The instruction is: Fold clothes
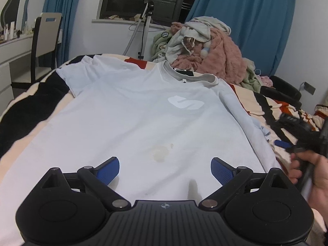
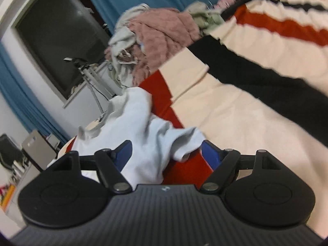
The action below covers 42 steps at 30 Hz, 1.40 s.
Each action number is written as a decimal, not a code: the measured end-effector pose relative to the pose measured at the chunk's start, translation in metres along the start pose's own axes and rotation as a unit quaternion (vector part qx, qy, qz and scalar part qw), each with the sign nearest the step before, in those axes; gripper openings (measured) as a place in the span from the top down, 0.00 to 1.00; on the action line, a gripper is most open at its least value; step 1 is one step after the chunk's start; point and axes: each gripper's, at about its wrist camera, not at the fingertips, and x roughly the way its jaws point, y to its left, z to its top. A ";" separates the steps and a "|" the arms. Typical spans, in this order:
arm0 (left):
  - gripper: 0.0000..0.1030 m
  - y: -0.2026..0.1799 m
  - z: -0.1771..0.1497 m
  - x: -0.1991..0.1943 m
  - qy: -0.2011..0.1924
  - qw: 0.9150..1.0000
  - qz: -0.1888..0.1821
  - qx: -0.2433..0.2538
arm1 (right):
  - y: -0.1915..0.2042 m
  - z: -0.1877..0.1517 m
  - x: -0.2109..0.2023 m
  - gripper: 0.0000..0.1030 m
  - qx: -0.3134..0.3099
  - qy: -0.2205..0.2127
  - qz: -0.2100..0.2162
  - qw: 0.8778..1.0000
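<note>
A pale blue T-shirt (image 1: 143, 119) with a white chest logo and a grey collar lies spread flat, front up, on the striped bed blanket (image 1: 32, 106). My left gripper (image 1: 165, 169) is open and empty above the shirt's lower hem. My right gripper (image 2: 166, 151) is open over the shirt's right sleeve (image 2: 164, 141), which lies bunched between its blue fingers; the view is tilted and blurred. The right gripper also shows blurred in the left wrist view (image 1: 291, 145), held in a hand at the shirt's right edge.
A pile of pink, green and grey clothes (image 1: 205, 47) sits at the far side of the bed. A chair (image 1: 46, 41) and a white desk (image 1: 12, 49) stand at the left. A tripod (image 1: 146, 26) stands by the window, between blue curtains.
</note>
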 end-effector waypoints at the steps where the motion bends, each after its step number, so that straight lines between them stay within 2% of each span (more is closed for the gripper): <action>1: 0.05 0.000 0.000 0.004 -0.001 1.000 -0.002 -0.002 | -0.005 0.003 0.012 0.33 0.006 0.007 -0.003 1.000; 3: 0.05 0.001 0.001 0.012 0.001 1.000 -0.005 -0.007 | -0.010 0.005 0.030 0.41 0.012 0.019 -0.008 1.000; 4: 0.05 0.001 0.001 0.017 0.003 1.000 -0.006 -0.011 | -0.013 0.006 0.039 0.52 0.014 0.025 -0.011 1.000; 5: 0.05 0.001 0.002 0.021 0.005 1.000 -0.007 -0.014 | -0.009 0.006 0.043 0.67 0.000 0.025 -0.013 1.000; 7: 0.05 0.002 0.005 0.027 0.003 1.000 -0.006 -0.019 | 0.013 0.002 0.045 0.83 -0.059 0.018 -0.014 0.998; 10: 0.05 0.005 0.011 0.027 -0.018 0.999 0.000 -0.027 | 0.060 -0.010 0.041 0.87 -0.167 -0.005 -0.002 0.986; 14: 0.05 0.016 0.015 0.019 -0.053 0.997 0.017 -0.048 | 0.124 -0.040 0.033 0.88 -0.302 -0.020 0.050 0.952; 19: 0.05 0.022 0.017 0.016 -0.059 0.996 0.022 -0.060 | 0.166 -0.092 0.041 0.88 -0.386 0.068 0.127 0.911; 21: 0.05 0.021 0.018 0.015 -0.061 0.996 0.021 -0.058 | 0.168 -0.101 0.044 0.86 -0.389 0.094 0.130 0.907; 22: 0.05 0.021 0.018 0.013 -0.062 0.996 0.019 -0.057 | 0.164 -0.098 0.043 0.83 -0.373 0.103 0.139 0.912; 24: 0.05 0.020 0.017 0.011 -0.065 0.996 0.016 -0.057 | 0.155 -0.084 0.039 0.65 -0.322 0.119 0.170 0.924; 25: 0.05 0.019 0.016 0.010 -0.065 0.996 0.015 -0.057 | 0.148 -0.075 0.034 0.43 -0.288 0.122 0.190 0.931; 26: 0.05 0.018 0.016 0.009 -0.065 0.996 0.015 -0.057 | 0.141 -0.068 0.026 0.28 -0.249 0.115 0.209 0.939; 27: 0.05 0.017 0.015 0.009 -0.064 0.996 0.013 -0.057 | 0.134 -0.060 0.018 0.27 -0.212 0.094 0.222 0.947; 30: 0.05 0.016 0.015 0.010 -0.064 0.996 0.009 -0.055 | 0.112 -0.036 0.002 0.28 -0.125 0.032 0.205 0.970; 31: 0.05 0.016 0.014 0.010 -0.065 0.996 0.007 -0.053 | 0.104 -0.030 0.002 0.29 -0.099 0.026 0.192 0.976; 32: 0.05 0.016 0.014 0.012 -0.065 0.996 0.007 -0.052 | 0.096 -0.024 0.005 0.39 -0.075 0.026 0.177 0.981; 33: 0.05 0.016 0.014 0.013 -0.065 0.997 0.008 -0.052 | 0.090 -0.021 0.009 0.43 -0.060 0.032 0.161 0.985; 34: 0.05 0.016 0.014 0.016 -0.062 0.997 0.007 -0.052 | 0.084 -0.021 0.014 0.51 -0.053 0.043 0.145 0.987; 35: 0.05 0.017 0.013 0.019 -0.060 0.997 0.006 -0.053 | 0.079 -0.023 0.020 0.53 -0.049 0.055 0.130 0.989; 39: 0.05 0.020 0.011 0.031 -0.047 0.997 0.005 -0.054 | 0.064 -0.038 0.041 0.54 -0.020 0.092 0.114 0.989; 42: 0.05 0.021 0.010 0.037 -0.043 0.998 0.008 -0.054 | 0.070 -0.044 0.042 0.58 -0.047 0.083 0.102 0.990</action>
